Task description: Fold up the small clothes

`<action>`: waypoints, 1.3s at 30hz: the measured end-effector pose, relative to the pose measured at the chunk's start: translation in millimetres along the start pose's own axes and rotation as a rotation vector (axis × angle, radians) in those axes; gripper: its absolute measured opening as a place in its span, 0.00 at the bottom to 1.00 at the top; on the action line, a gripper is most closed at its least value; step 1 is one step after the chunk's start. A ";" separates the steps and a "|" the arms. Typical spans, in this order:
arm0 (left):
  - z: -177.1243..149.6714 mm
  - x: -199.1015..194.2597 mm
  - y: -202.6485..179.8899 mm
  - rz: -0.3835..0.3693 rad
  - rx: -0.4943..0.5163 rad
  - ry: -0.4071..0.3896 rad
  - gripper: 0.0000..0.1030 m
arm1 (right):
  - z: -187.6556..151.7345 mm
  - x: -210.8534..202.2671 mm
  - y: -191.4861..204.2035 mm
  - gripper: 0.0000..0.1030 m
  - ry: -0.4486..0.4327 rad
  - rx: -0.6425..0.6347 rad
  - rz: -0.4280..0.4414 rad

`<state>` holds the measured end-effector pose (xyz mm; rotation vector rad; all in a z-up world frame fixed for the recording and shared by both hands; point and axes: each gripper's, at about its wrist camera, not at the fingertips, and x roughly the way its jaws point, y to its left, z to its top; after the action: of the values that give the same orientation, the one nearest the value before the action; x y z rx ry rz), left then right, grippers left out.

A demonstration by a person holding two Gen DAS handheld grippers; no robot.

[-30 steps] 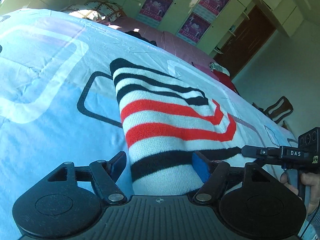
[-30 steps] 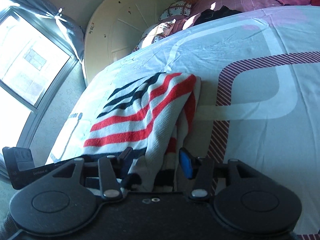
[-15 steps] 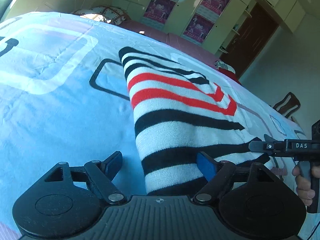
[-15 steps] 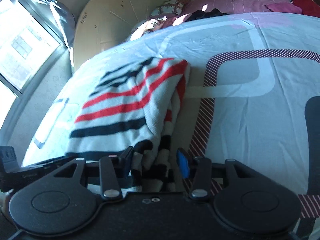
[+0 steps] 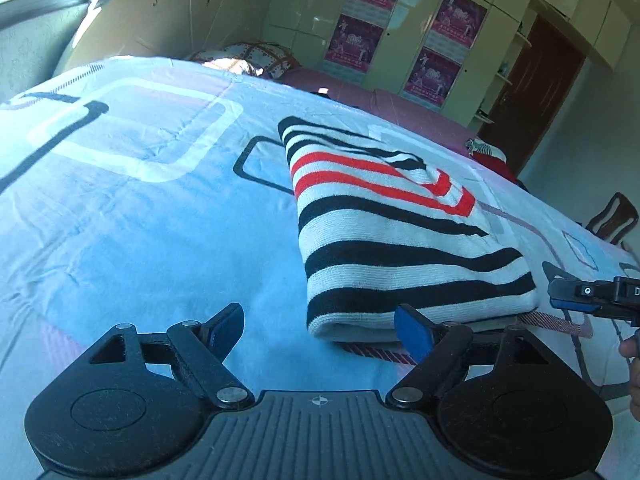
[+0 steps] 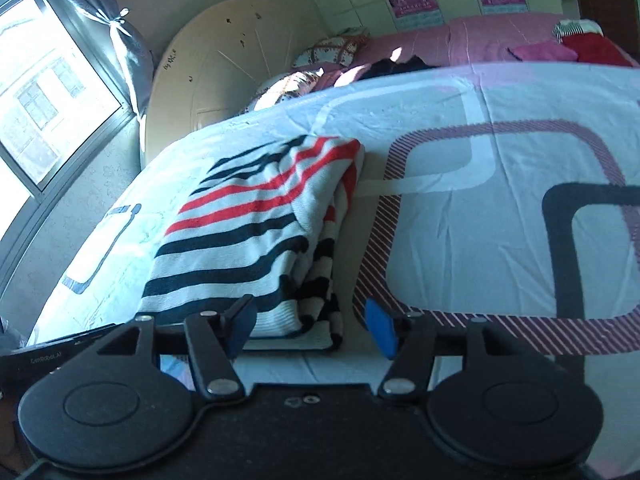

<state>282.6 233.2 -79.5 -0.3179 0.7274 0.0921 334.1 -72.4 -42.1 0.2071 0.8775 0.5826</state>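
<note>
Knitted and striped in red, black and white, the folded sweater (image 5: 384, 236) lay on the bed (image 5: 140, 216), soft and light by the look of it, likely to sag if lifted by one corner. Both jaws had just been opening: the left hand-held gripper (image 5: 320, 330) stood wide and empty, the right hand-held gripper (image 6: 310, 324) gaped off the near hem. Best hold: the thick near edge, both corners together.
</note>
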 end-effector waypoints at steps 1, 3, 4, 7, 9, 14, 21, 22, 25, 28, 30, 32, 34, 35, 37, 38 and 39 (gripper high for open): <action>-1.6 -12.5 -7.5 0.016 0.013 -0.020 0.91 | -2.4 -14.6 7.2 0.62 -0.022 -0.019 0.005; -7.2 -45.4 -26.8 0.042 0.055 -0.072 0.99 | -9.1 -45.1 21.9 0.72 -0.061 -0.057 0.004; -11.2 -61.9 -36.2 0.053 0.072 -0.088 0.99 | -13.2 -61.7 30.3 0.73 -0.081 -0.084 0.001; -24.8 -102.8 -59.3 0.070 0.107 -0.114 0.99 | -31.3 -106.9 51.9 0.77 -0.120 -0.134 -0.017; -38.6 -133.7 -73.8 0.078 0.124 -0.136 0.99 | -46.5 -135.9 63.3 0.81 -0.145 -0.163 -0.035; -77.1 -209.9 -98.4 0.077 0.121 -0.202 1.00 | -91.7 -196.2 87.3 0.85 -0.191 -0.217 -0.090; -121.8 -279.2 -119.1 0.055 0.128 -0.249 1.00 | -134.4 -251.1 109.0 0.85 -0.237 -0.243 -0.110; -125.9 -286.1 -121.8 0.053 0.135 -0.254 1.00 | -137.6 -256.4 113.2 0.85 -0.245 -0.259 -0.116; -132.6 -303.7 -127.4 0.042 0.142 -0.275 1.00 | -143.8 -266.7 123.8 0.85 -0.260 -0.293 -0.137; -133.4 -312.8 -132.9 0.032 0.138 -0.291 1.00 | -145.0 -274.4 129.5 0.85 -0.291 -0.295 -0.148; -134.1 -317.9 -137.2 0.036 0.147 -0.302 1.00 | -143.6 -277.2 132.7 0.85 -0.307 -0.301 -0.154; -134.9 -321.5 -137.5 0.039 0.147 -0.308 1.00 | -144.5 -279.8 135.2 0.85 -0.319 -0.315 -0.164; -135.9 -324.3 -136.3 0.035 0.142 -0.306 1.00 | -145.2 -280.6 136.4 0.85 -0.320 -0.320 -0.164; -135.9 -324.6 -136.0 0.036 0.142 -0.307 1.00 | -145.7 -280.9 136.7 0.85 -0.320 -0.317 -0.164; -135.6 -325.2 -134.6 0.037 0.143 -0.304 1.00 | -146.6 -281.5 136.7 0.85 -0.323 -0.315 -0.164; -135.1 -325.2 -134.7 0.035 0.143 -0.304 1.00 | -147.5 -282.2 136.7 0.85 -0.322 -0.314 -0.165; -134.5 -325.3 -134.9 0.033 0.143 -0.307 1.00 | -148.5 -283.4 136.6 0.85 -0.322 -0.312 -0.168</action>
<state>-19.8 71.4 77.1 -0.1503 0.4317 0.1164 24.7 -127.3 107.1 -0.0559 0.4778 0.5043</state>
